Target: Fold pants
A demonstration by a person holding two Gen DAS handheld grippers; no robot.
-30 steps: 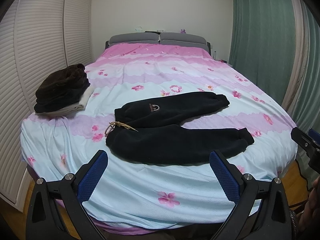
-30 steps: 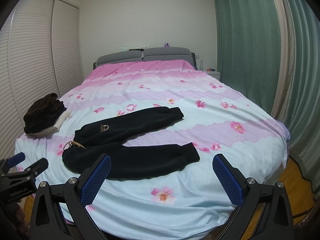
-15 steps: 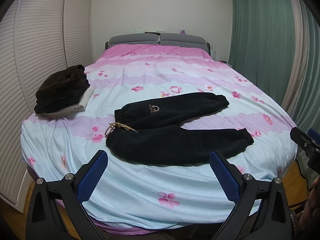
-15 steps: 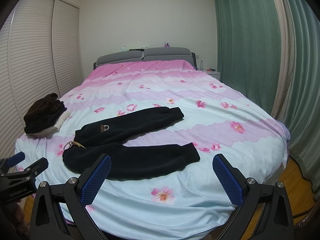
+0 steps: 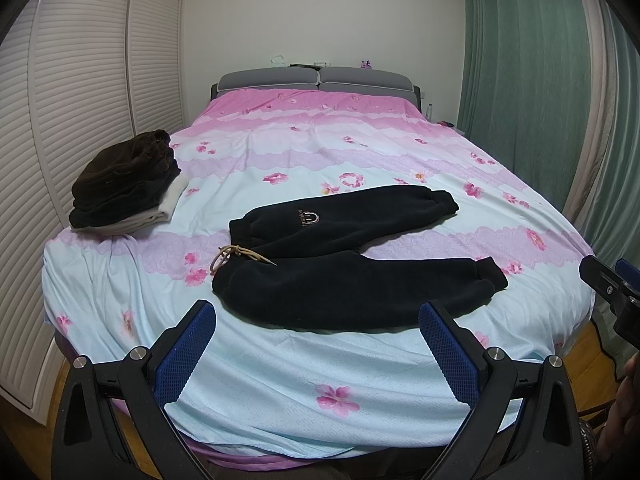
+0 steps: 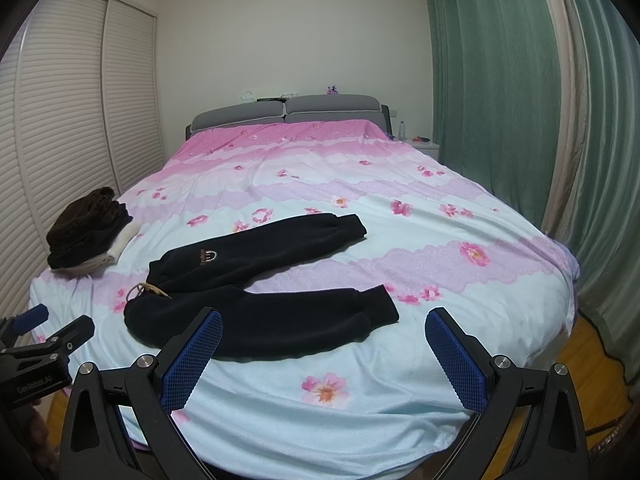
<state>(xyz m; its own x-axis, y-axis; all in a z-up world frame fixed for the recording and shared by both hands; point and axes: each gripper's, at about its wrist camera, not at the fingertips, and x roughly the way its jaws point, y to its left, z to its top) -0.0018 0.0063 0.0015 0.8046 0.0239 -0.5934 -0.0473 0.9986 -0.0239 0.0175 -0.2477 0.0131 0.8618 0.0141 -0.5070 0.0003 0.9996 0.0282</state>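
Note:
Black fleece pants (image 5: 344,256) (image 6: 256,292) lie spread flat on the bed, waistband to the left with a tan drawstring (image 5: 236,258) (image 6: 146,291), both legs pointing right in a V. A small logo marks the far leg. My left gripper (image 5: 316,320) hovers open over the bed's near edge, just short of the near leg, holding nothing. My right gripper (image 6: 324,330) is open too, its left pad (image 6: 192,360) overlapping the near leg in view; contact cannot be told. Each gripper shows at the edge of the other's view: the right gripper (image 5: 612,292), the left gripper (image 6: 40,344).
A stack of folded dark and cream clothes (image 5: 124,184) (image 6: 86,232) sits on the bed's left edge. The flowered bedspread (image 5: 320,360) covers the whole bed. Slatted wardrobe doors (image 5: 80,100) stand left, green curtains (image 6: 500,100) right, a grey headboard (image 5: 316,80) at the far end.

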